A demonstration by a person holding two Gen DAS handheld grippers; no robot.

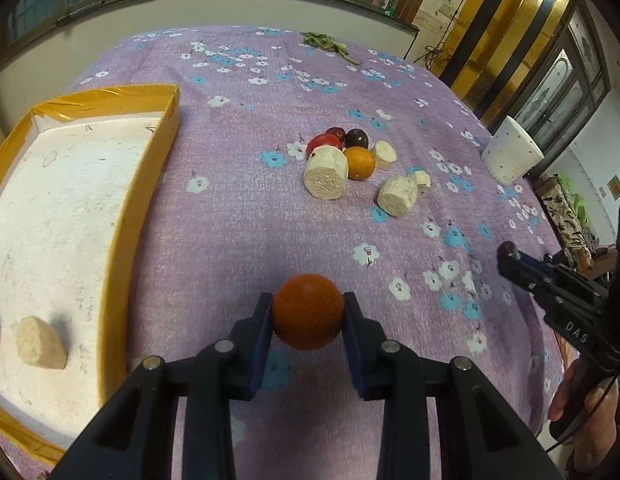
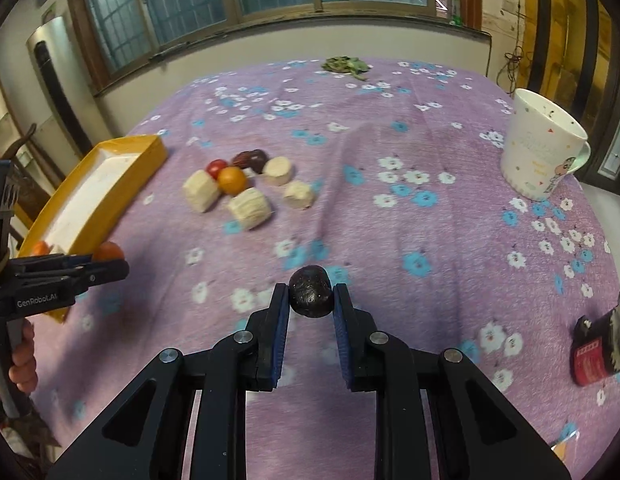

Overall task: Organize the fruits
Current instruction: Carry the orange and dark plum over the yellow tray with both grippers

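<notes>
Purple flowered cloth covers the table below a barred window. An orange fruit is pinched between the pads of the left gripper, held above the cloth. At 9 o'clock of it in the left wrist view, a yellow-rimmed tray is seen with 1 pale chunk inside. At 12 o'clock, the loose pile of pale chunks, an orange, a red fruit and dark fruits lies on the cloth. A dark wrinkled fruit is clamped by the right gripper, clear of the cloth. A white mug stands at 2 o'clock in the right wrist view.
</notes>
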